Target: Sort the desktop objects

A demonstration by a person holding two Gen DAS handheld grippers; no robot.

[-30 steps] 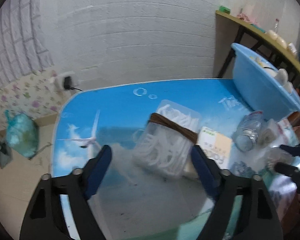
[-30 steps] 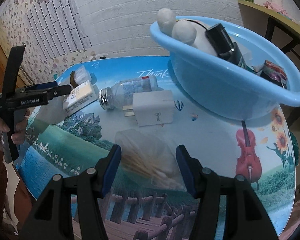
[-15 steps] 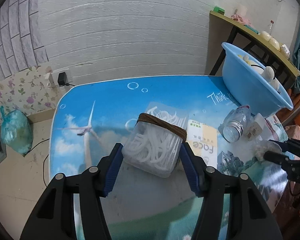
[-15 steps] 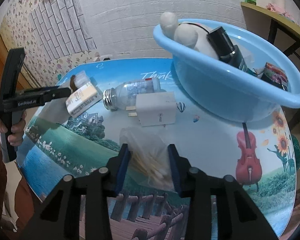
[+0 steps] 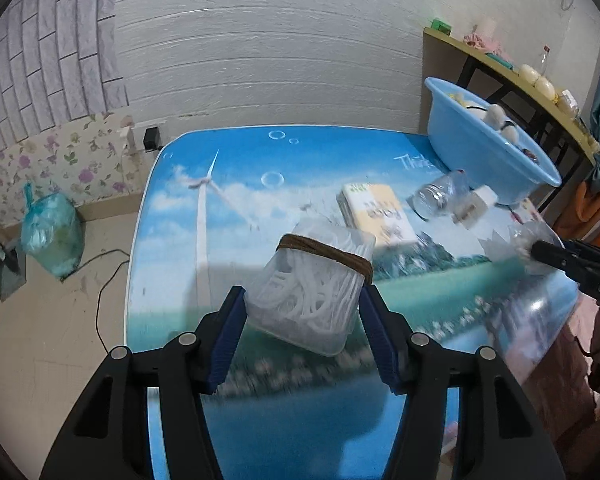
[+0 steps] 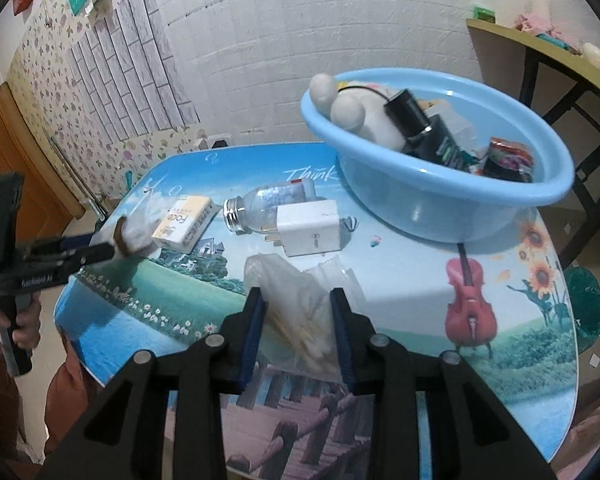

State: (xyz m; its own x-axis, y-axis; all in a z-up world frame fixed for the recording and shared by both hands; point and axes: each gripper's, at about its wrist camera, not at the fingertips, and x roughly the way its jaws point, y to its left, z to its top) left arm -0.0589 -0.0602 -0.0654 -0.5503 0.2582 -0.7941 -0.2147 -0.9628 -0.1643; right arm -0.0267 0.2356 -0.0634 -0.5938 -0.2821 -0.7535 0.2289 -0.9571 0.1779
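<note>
1. My left gripper [image 5: 302, 312]: jaws narrowed and clamped on a clear plastic box [image 5: 312, 292] of white floss picks with a brown band [image 5: 328, 254] round it. In the left wrist view I see the box raised off the table [image 5: 172, 240] and tilted. These jaws have just been closing, with the box between them.

2. A person's hand [image 6: 18, 322] wraps the left gripper's handle at the left edge of the right wrist view.

3. Yellow-and-white carton [image 6: 188, 222]: lying flat on the table, just beside the held box.

4. Clear bottle [image 6: 266, 206] with a metal screw neck: on its side, its mouth facing the carton.

5. White plug adapter [image 6: 308, 232]: touching the bottle's near side.

6. My right gripper [image 6: 298, 332]: jaws pinched tight on a crumpled clear bag [image 6: 300, 304] of cotton swabs, at the near middle of the table. These jaws have just been closing on it.

7. Blue basin [image 6: 452, 208]: at the far right of the table, holding a white plush toy [image 6: 356, 114], a dark bottle [image 6: 424, 130] and a small packet [image 6: 508, 156].
</note>
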